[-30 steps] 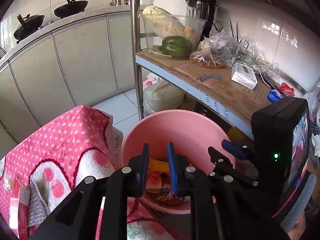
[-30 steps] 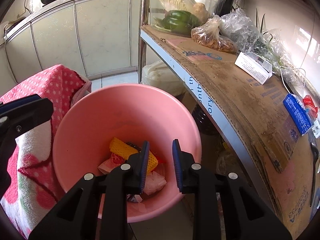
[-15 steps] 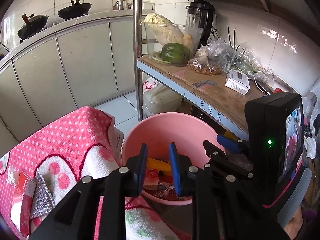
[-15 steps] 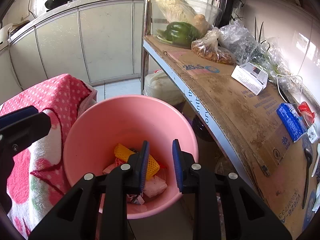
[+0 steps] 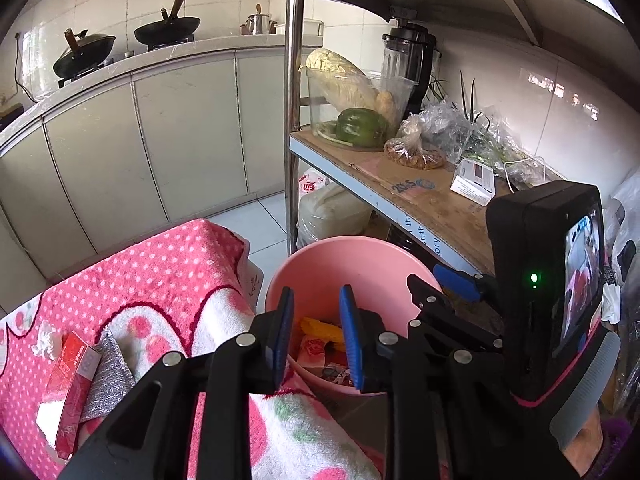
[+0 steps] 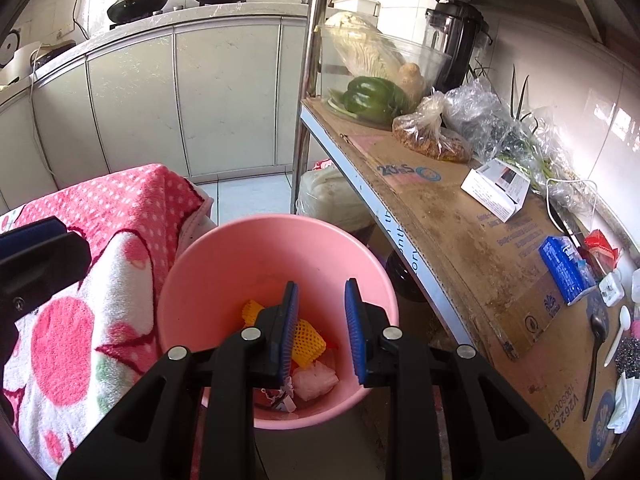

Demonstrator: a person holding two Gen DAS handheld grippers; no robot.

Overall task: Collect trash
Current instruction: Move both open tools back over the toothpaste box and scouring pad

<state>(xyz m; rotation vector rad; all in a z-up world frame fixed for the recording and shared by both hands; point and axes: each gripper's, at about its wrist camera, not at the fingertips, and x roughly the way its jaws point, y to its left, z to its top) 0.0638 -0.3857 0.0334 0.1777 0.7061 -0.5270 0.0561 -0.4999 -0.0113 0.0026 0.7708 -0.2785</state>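
A pink bucket stands on the floor between a pink dotted blanket and a metal shelf. Inside lie a yellow foam net, a whitish wrapper and paper scraps. My left gripper hovers above the bucket's near rim, open, nothing between its blue pads. My right gripper hangs over the bucket's middle, open and empty as well. On the blanket at the lower left lie a red box, a grey cloth and a crumpled white tissue.
The shelf board on the right is lined with cardboard and carries a glass bowl of vegetables, bagged food, a white box, a blue pack and spoons. White cabinets with woks on top close the back.
Both grippers have risen and drawn back from the bucket, so it looks smaller and lower in both views. The left jaws stand slightly wider than a second ago.
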